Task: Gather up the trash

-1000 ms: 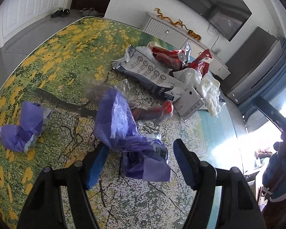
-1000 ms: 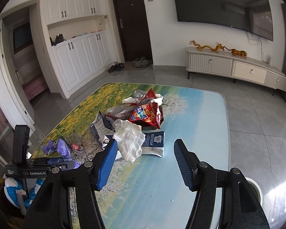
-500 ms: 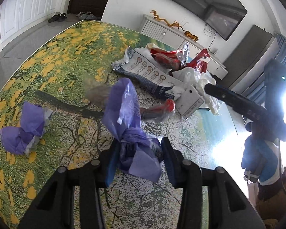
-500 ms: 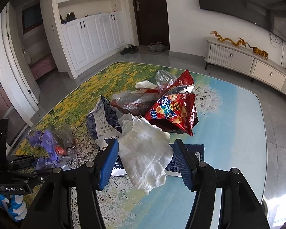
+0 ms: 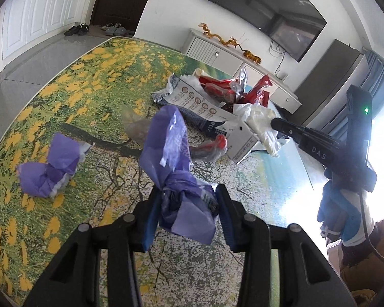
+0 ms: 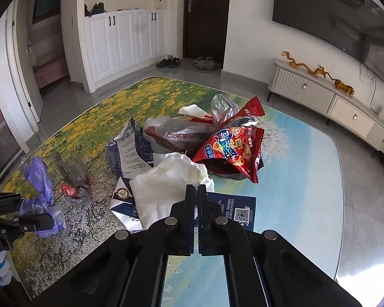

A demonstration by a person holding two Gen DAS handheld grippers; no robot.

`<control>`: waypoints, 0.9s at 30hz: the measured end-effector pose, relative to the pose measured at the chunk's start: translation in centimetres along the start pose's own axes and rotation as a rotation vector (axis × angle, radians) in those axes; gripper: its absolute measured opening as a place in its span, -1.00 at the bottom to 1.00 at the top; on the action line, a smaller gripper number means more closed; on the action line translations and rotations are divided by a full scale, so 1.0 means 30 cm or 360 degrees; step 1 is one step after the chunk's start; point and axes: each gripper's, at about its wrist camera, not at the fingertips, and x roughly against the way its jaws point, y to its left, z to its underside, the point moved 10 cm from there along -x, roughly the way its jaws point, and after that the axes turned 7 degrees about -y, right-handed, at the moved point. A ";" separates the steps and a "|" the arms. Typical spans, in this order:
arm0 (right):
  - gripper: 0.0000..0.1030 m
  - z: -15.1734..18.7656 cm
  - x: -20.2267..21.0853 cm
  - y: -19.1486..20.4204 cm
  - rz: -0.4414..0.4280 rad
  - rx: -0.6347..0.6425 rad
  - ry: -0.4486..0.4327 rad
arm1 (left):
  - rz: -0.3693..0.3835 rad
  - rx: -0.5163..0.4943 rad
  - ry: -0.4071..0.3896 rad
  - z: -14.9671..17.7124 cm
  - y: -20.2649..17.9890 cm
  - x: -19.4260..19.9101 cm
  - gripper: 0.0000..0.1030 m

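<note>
Left wrist view: left claw is clamped on a purple plastic bag, likely lifting it off the worktop. Right claw has just snapped closed, pinching white crumpled paper beside the red snack wrapper, apparently for collection.

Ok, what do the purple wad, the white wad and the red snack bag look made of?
Purple wad: thin plastic film, likely; translucent, crinkled, printed.
White wad: looks like tissue or soft paper; matte, softly creased; thin plastic is possible.
Red snack bag: glossy printed foil-plastic; shiny, with a crimped edge.
</note>
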 end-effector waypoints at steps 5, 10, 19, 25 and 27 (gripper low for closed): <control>-0.97 -0.039 0.073 0.021 0.0001 -0.0009 -0.0073 | 0.0011 -0.0014 -0.0052 -0.010 -0.010 0.056 -0.25; -0.97 -0.083 0.171 0.038 0.0007 -0.0010 -0.0161 | 0.0009 -0.0042 -0.0110 -0.026 -0.025 0.113 -0.27; -0.97 -0.116 0.326 0.052 0.0014 -0.0031 -0.0288 | 0.0043 -0.0112 -0.0176 -0.051 -0.094 0.190 -0.29; -0.97 -0.119 0.442 0.011 0.0048 -0.0075 -0.0380 | 0.0097 -0.0203 -0.0217 -0.087 -0.193 0.223 -0.30; -0.97 -0.114 0.485 -0.012 0.0071 -0.0092 -0.0413 | 0.0117 -0.0244 -0.0226 -0.101 -0.237 0.226 -0.30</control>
